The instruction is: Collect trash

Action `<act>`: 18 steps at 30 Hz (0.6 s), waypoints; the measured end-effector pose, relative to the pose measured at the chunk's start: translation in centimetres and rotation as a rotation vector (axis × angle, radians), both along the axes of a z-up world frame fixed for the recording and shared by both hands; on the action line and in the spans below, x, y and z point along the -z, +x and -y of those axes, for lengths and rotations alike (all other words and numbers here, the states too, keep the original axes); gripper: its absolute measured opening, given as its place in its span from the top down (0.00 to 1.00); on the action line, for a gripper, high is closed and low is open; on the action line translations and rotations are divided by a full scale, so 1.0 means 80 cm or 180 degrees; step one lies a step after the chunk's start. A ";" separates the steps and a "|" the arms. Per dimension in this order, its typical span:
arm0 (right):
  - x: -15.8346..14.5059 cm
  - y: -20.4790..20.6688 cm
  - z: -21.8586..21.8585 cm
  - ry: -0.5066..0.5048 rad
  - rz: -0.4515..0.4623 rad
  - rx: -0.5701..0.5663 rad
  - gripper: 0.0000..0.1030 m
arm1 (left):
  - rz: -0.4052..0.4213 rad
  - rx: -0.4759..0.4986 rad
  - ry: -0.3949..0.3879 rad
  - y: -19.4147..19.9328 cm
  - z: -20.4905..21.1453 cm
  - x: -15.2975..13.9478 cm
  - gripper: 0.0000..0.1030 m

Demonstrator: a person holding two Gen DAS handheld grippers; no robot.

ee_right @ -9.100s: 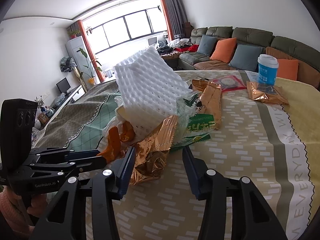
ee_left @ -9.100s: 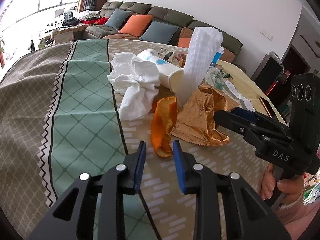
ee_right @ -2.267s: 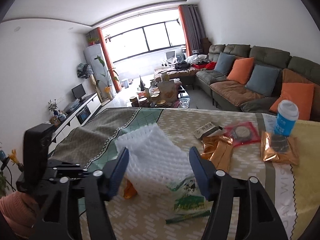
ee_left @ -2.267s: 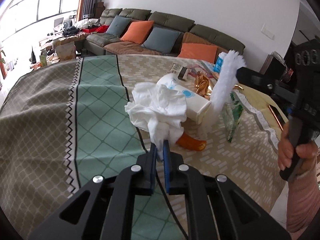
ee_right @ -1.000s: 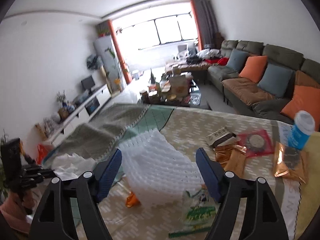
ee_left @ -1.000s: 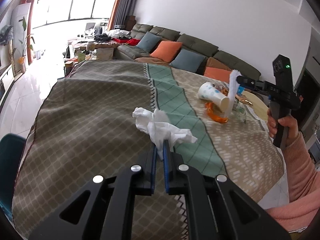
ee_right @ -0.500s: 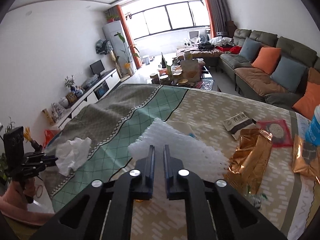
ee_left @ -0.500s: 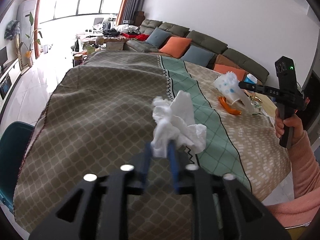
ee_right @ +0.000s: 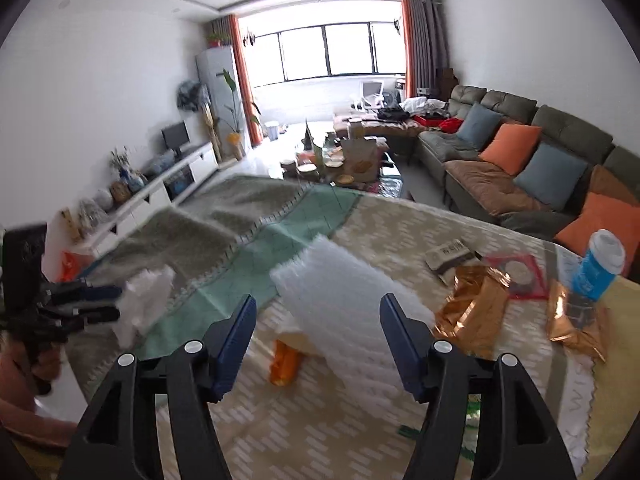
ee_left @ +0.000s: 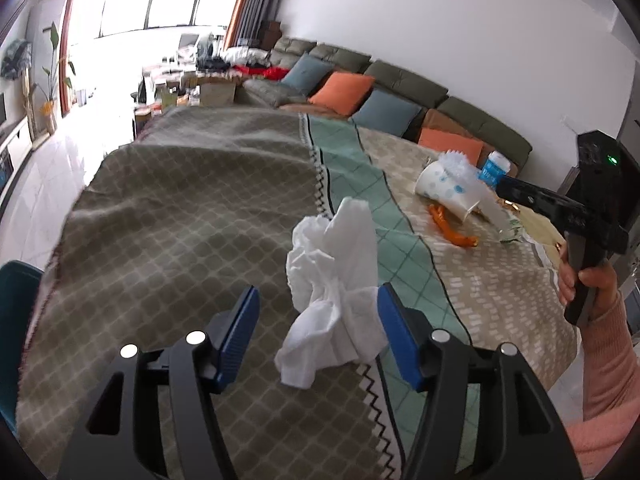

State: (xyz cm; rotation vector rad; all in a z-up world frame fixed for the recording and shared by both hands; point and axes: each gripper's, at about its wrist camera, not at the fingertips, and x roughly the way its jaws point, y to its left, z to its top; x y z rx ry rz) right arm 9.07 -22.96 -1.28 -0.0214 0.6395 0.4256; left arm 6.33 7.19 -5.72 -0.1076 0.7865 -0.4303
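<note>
A crumpled white tissue [ee_left: 336, 280] stands on the patterned tablecloth [ee_left: 180, 220] between the blue pads of my left gripper [ee_left: 318, 332]. Its jaws are opening; the left pad is clear of the tissue and the right pad is beside it. In the right wrist view a white foam net [ee_right: 344, 296] sits between the jaws of my right gripper [ee_right: 318, 336], which are also opening, with a gap on the left side. Under the net lie a paper cup [ee_left: 444, 192] and an orange peel [ee_right: 284, 360]. A hand holds the right gripper [ee_left: 508, 190] at the table's right.
Gold wrappers [ee_right: 472, 308], a red packet [ee_right: 516, 272], a small box [ee_right: 450, 254] and a blue-and-white cup [ee_right: 598, 264] lie farther along the table. A teal object [ee_left: 16, 320] stands off the left edge. A sofa with cushions [ee_left: 340, 88] runs behind.
The left jaws, shut on the tissue a second ago, have spread wide around it. The right jaws pinched the foam net half a second ago and now stand apart again.
</note>
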 end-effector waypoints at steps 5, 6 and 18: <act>0.020 -0.012 -0.004 -0.0457 0.0026 0.0101 0.38 | -0.0167 0.0022 -0.0006 0.008 0.005 0.015 0.72; 0.024 -0.012 -0.005 -0.0528 0.0023 0.0119 0.39 | -0.0185 -0.0003 0.0003 0.009 0.004 0.017 0.76; 0.013 -0.020 0.003 -0.0440 0.0105 0.0236 0.90 | -0.0064 -0.0036 -0.0077 -0.011 -0.010 0.004 0.91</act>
